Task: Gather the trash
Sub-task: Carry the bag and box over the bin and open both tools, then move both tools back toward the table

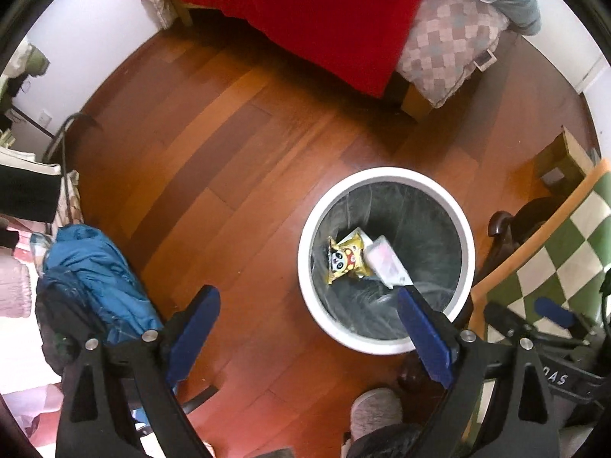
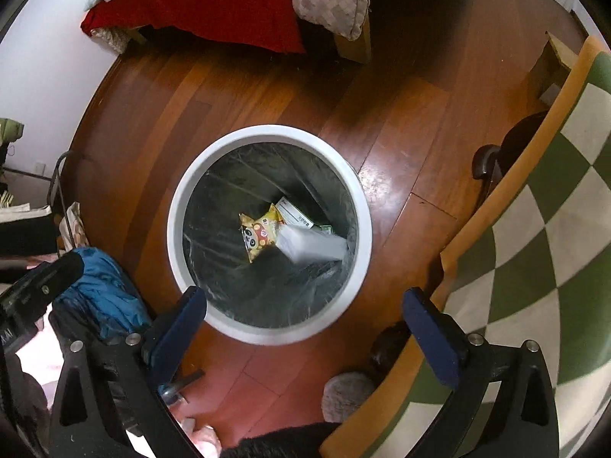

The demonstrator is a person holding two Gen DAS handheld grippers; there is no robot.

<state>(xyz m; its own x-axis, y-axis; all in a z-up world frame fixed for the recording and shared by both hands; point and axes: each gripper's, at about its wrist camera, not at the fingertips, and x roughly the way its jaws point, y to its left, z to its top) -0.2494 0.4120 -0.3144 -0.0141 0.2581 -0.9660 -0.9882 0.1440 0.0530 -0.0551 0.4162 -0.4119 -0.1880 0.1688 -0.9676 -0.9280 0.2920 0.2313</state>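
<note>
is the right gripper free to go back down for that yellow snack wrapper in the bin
Probably yes: the right gripper is open and empty above the bin, and the yellow wrapper lies mostly uncovered, a white packet overlapping one edge.

Both wrist views are evenly lit and colours saturated. Heavy fisheye: black vignette at the corners, floorboards (image 1: 236, 145) bowing toward the edges. Soft glare patch on the floor right of the bin (image 2: 385, 175). Deep shadow under the bed (image 1: 290, 11). A pale packet in the bin (image 2: 311, 246) is motion-smeared in the right view; the rest is sharp.
</note>
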